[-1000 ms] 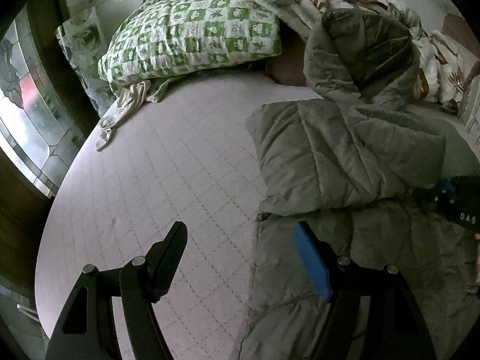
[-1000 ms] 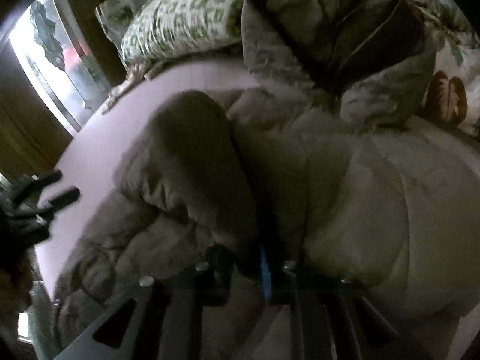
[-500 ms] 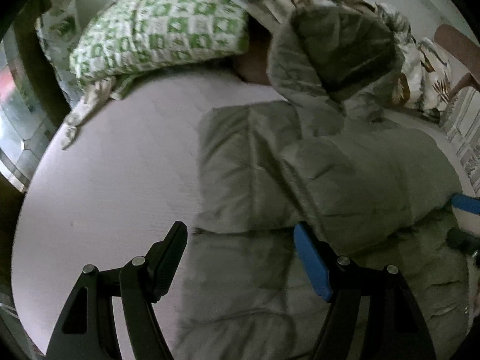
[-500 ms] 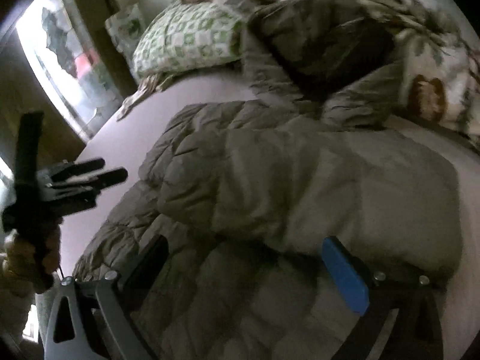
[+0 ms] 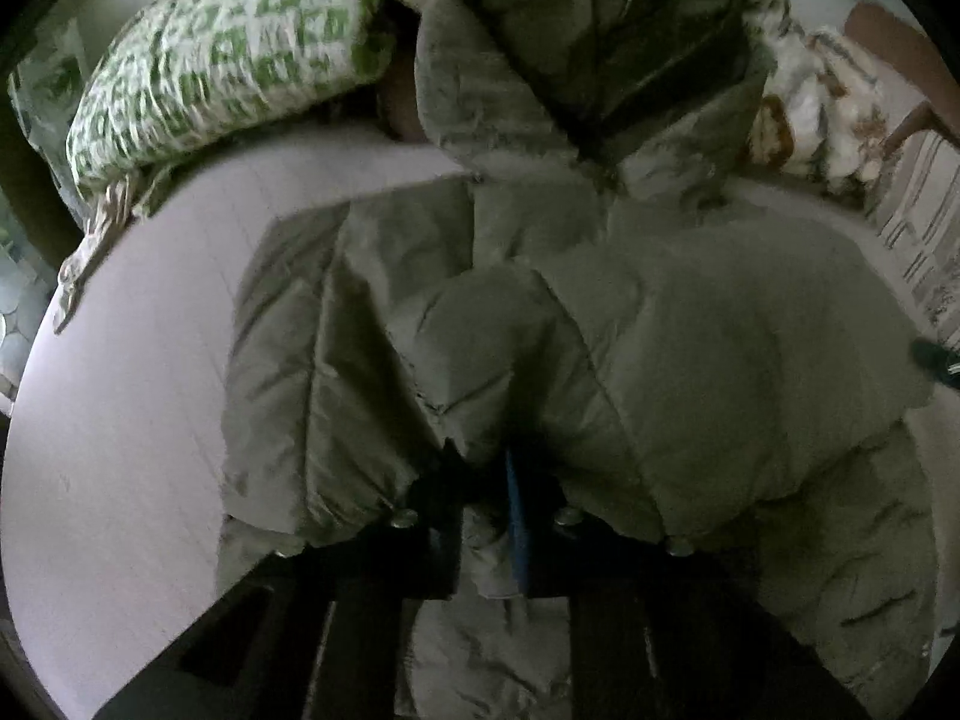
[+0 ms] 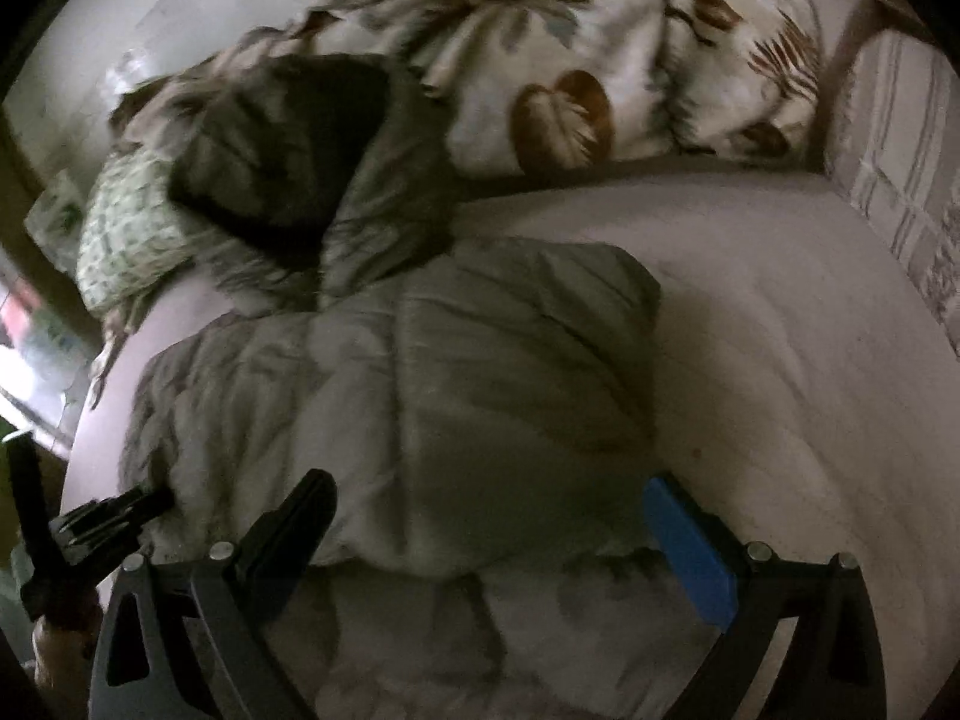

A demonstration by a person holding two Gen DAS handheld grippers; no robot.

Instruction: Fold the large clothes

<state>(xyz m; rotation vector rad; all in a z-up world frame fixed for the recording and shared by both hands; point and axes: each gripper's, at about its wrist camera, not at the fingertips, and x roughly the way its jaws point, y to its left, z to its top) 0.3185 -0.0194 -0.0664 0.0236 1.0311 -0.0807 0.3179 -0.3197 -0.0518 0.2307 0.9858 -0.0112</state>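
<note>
Here, a padded olive coat [image 5: 690,324] lies partly folded on a pale quilted mattress [image 5: 120,420].

The left gripper [image 5: 489,480] has its fingers pressed together on a bunched fold of the coat near its lower middle, the blue pad only a thin strip between the puffed fabric. The right gripper [image 6: 504,540] stands spread wide above the coat's folded lower edge, black finger on one side and blue pad [image 6: 690,546] on the other, holding nothing. The coat's hood [image 6: 312,162] rests up against a green-checked pillow [image 5: 228,54] and a leaf-print quilt [image 6: 600,78] at the head of the bed. In the right wrist view the left gripper shows at the coat's far edge.
</note>
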